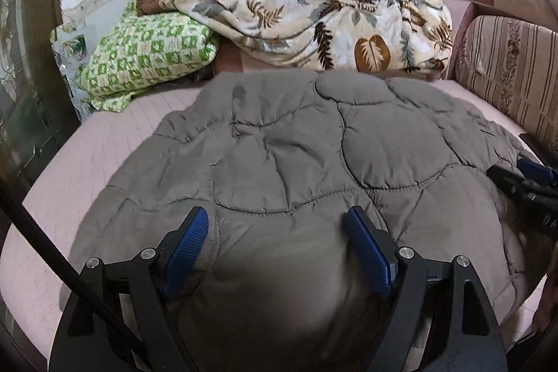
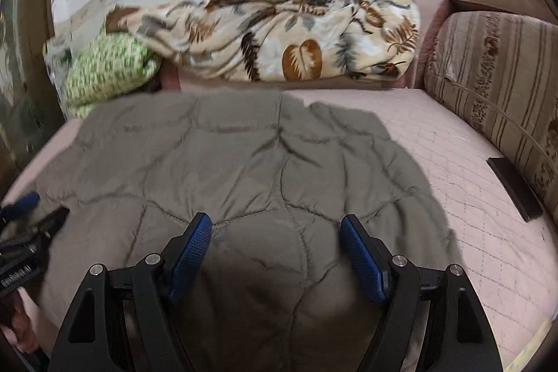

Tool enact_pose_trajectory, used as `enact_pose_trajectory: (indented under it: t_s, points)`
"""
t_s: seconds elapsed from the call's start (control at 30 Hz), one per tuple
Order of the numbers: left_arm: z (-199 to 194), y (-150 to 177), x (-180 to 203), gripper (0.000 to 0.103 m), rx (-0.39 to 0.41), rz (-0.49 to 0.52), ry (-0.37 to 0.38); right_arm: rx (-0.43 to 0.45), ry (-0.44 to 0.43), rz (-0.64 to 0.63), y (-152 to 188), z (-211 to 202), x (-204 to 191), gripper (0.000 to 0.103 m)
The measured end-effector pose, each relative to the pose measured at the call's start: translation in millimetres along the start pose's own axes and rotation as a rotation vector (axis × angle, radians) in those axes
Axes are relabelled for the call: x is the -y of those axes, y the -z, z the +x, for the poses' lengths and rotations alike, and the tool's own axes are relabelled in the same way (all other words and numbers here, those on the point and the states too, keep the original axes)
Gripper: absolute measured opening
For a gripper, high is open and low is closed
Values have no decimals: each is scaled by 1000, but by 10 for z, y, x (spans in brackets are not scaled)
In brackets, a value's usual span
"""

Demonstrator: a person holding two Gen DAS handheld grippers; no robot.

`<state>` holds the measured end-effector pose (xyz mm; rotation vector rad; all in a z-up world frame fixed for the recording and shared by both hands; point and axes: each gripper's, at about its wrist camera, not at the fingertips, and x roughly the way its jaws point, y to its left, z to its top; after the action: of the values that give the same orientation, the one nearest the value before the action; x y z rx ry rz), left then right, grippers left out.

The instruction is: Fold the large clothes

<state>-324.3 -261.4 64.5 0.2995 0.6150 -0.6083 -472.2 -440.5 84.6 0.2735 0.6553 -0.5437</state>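
Garment: grey quilted jacket (image 1: 296, 156), spread flat across my pink bed (image 1: 115, 142), filling its middle.
My left tool (image 1: 277, 225): jaws wide, blue pads either side of a puffed fold, not pressing it.
My right tool (image 2: 275, 232): jaws wide, over the jacket's near edge, gripping nothing.
Behind: leaf-print blanket (image 1: 314, 20), green checked pillow (image 1: 146, 58).
Right: striped cushion (image 2: 495, 75).

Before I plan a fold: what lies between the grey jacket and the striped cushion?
Bare pink mattress cover, seen in the right wrist view, between the jacket and cushion.
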Motion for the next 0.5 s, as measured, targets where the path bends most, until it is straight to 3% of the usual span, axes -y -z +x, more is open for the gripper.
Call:
enact_pose_trajectory:
  t_s: [0.2,0.5]
  points:
    - [137,48,19,82,-18,18,1,-73,-32,34,26,189,76,85]
    - [168,70,48,82,-14,34,-16,-86,-14,34,43,211,44,85]
